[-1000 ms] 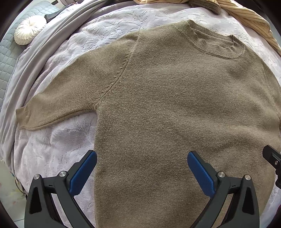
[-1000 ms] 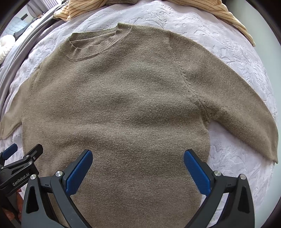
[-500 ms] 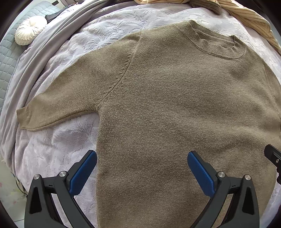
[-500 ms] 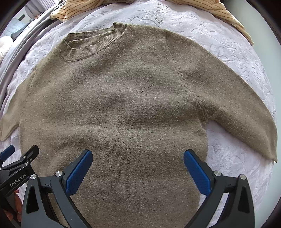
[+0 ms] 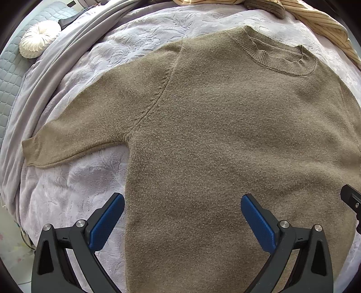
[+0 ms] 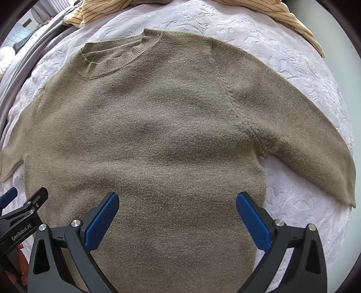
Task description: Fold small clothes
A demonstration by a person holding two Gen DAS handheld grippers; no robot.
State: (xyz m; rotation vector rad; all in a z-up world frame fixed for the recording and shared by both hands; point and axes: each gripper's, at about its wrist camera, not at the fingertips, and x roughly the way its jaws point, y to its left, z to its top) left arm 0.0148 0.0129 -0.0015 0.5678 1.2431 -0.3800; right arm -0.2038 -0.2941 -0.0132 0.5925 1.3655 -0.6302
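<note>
Surface: pale lilac embossed bedspread [image 5: 67,191], filling everything ahead of both sets of jaws.
Sweater: olive-brown knit sweater [image 5: 225,135] spread flat and face up on that bedspread, ribbed collar [image 5: 277,58] at the far end, hem running down under the jaws.
Left gripper: left gripper [image 5: 182,216] hovering above the sweater's lower body, jaws spread wide and holding nothing; the side edge of the sweater runs just inside its left blue pad.
Left sleeve: stretched out ahead and to the left of the left jaws, cuff [image 5: 31,151] lying on the bedspread.
Right gripper: right gripper [image 6: 177,214], jaws also wide apart and empty, above the lower body; the sweater's right edge passes just outside its right blue pad.
Right sleeve: angling out ahead and to the right of the right jaws, cuff [image 6: 347,193] on the bedspread.
Neighbour: the left gripper shows beside the right jaws at lower left, a bit of hand [image 6: 18,268] under it.
Beyond the collar: striped cream garment [image 6: 282,11], bunched up.
Far left of the left jaws: round white pleated cushion [image 5: 38,38] on a quilted grey-blue mat [image 5: 9,78].
</note>
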